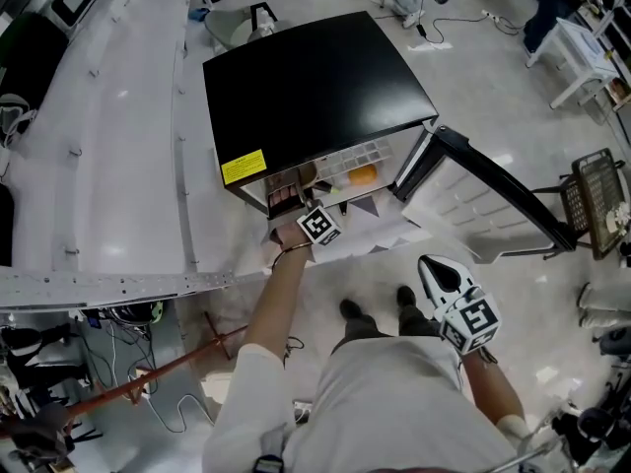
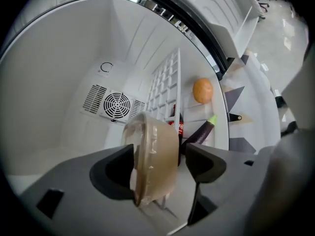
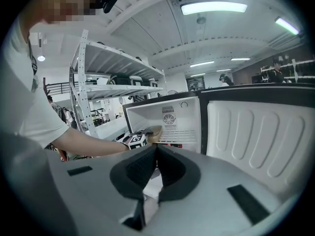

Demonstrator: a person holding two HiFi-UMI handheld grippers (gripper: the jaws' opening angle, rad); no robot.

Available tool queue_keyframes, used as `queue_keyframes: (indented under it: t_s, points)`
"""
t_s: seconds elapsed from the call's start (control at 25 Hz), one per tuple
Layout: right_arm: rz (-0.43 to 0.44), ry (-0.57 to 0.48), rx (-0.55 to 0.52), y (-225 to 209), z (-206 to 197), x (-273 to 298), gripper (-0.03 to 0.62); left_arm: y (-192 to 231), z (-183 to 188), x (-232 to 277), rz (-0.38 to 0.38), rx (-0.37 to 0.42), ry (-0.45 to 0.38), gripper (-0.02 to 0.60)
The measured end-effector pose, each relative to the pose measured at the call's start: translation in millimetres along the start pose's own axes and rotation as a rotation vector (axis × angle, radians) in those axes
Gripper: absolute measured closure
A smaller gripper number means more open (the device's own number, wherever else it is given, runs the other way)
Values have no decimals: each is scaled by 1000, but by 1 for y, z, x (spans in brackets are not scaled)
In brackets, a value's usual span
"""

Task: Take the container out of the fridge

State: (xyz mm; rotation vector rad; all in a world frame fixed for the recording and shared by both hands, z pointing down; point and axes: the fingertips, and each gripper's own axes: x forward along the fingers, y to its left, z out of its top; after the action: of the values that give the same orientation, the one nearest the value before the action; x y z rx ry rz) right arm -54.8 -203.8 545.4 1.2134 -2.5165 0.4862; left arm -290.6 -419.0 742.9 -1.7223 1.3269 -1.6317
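The tips of the left gripper (image 2: 158,151) are hidden in the head view, being inside the fridge (image 1: 315,87); only its marker cube is seen at the fridge's open front. The lower edge of the container (image 2: 152,159) is cut off behind the gripper's body, and what it rests on inside the fridge cannot be made out. A red can (image 2: 177,127) deeper in the fridge is mostly covered by the container, and its print cannot be read.

The container is seen as a round tub of translucent, brownish plastic with a rimmed lid, and it appears tilted in the left gripper view. It is located inside the fridge, between the left gripper's jaws, which are spread wide apart. It lies close against the jaw at that view's left, and a clear gap is left to the other jaw. The right gripper (image 3: 156,154) is seen outside the fridge, facing its open door (image 3: 256,136), with its jaws pressed together on nothing.

The fridge is a black box with a smooth white lining. A white wire shelf (image 2: 165,85) and a round fan grille (image 2: 117,103) are seen towards its back wall. The door's inner face is moulded into rounded white ribs.

Inside the fridge are counted one container, one round orange fruit (image 2: 202,90), one purple aubergine (image 2: 203,131) with a green tip, one can and one wire shelf. Two grippers are counted.
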Motion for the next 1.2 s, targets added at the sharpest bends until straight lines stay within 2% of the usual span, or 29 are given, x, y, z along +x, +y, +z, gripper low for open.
queue_keyframes:
  t_s: [0.08, 0.4, 0.56, 0.92, 1.2]
  points:
    - [-10, 0, 7, 0, 2, 0, 588, 6, 2, -4, 17, 2, -11, 313]
    - [15, -20, -12, 7, -8, -6, 588, 6, 12, -26, 11, -17, -86, 336]
    - [24, -15, -23, 14, -9, -6, 588, 17, 26, -50, 22, -51, -170, 337]
    - [44, -30, -47, 29, -11, -9, 588, 8, 50, -123, -61, -203, -339, 344]
    - [39, -46, -59, 26, -11, -18, 588, 25, 57, -177, -116, -443, -457, 347]
